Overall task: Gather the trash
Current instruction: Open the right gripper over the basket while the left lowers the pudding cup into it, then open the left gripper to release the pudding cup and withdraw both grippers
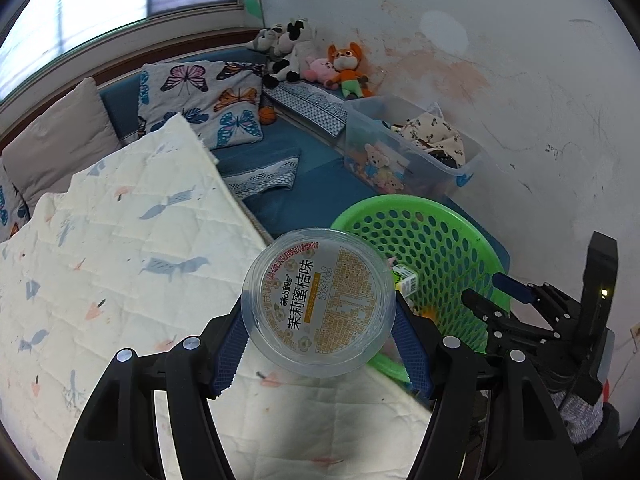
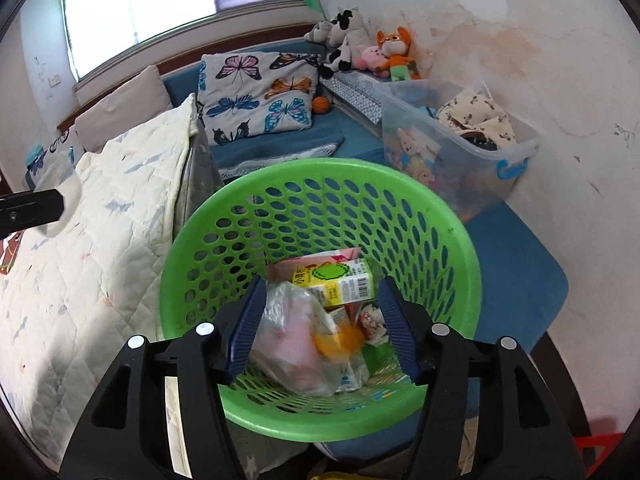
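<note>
Left wrist view: the left claw (image 1: 318, 344) pinched a round clear plastic cup (image 1: 319, 302) between its blue pads, the printed foil lid facing the camera. The cup hung above the edge of a quilted cream blanket (image 1: 120, 248) on the bed. At 2 o'clock from the cup stood the green basket (image 1: 432, 240), a small carton just visible inside it. The right claw (image 1: 516, 304) appeared at 3 o'clock, over the basket's far rim.

Right wrist view: the right claw (image 2: 320, 330) was spread, its pads clear of everything, directly above the green basket (image 2: 320, 184). An orange scrap (image 2: 340, 342), blurred, lay between the fingers over the trash. In the basket lay a yellow-green drink carton (image 2: 340, 282), a clear plastic bag (image 2: 292, 340) and smaller wrappers. At 9 o'clock, the cup (image 2: 66, 196) showed at the frame edge. A clear storage bin (image 2: 460, 140) sat at 1 o'clock, against the wall, and stuffed toys (image 2: 360, 46) sat at 12 o'clock.
</note>
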`<state>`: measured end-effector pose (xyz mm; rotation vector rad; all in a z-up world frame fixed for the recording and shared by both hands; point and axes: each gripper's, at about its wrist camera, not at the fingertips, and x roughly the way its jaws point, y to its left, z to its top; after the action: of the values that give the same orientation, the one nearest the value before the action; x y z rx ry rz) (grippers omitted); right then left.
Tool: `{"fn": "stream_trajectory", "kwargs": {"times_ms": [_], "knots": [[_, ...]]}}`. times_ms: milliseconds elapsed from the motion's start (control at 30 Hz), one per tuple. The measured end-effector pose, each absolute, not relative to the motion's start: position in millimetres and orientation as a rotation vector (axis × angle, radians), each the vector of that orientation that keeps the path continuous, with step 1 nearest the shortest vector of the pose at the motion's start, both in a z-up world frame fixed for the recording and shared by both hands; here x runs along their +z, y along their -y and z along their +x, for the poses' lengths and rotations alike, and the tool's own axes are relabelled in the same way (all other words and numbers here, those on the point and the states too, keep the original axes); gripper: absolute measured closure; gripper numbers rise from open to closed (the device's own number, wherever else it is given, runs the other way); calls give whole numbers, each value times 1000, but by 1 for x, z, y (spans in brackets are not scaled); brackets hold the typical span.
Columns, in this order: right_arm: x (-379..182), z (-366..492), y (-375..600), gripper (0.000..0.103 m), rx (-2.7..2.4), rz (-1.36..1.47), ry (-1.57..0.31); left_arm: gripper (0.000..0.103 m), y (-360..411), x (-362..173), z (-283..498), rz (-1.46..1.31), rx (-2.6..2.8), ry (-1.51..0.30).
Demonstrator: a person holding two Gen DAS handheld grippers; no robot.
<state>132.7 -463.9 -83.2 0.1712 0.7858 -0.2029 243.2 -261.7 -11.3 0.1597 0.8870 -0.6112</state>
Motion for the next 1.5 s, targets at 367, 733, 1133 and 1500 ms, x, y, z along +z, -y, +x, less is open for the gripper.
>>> {"fn": "stream_trajectory", "kwargs": {"times_ms": [367, 733, 1133, 1500], "knots": [[-68, 99, 468, 39, -201, 186, -733, 38, 305, -31, 243, 177, -640, -931], [-67, 81, 466, 36, -181, 211, -716, 29, 327, -43, 235, 167, -674, -954], [-57, 65, 435, 31, -108, 230, -681, 18, 287, -18, 214, 132, -660, -883], [-42, 50, 391, 19, -44, 202, -652, 9, 195, 17, 176, 90, -526, -757]]}}
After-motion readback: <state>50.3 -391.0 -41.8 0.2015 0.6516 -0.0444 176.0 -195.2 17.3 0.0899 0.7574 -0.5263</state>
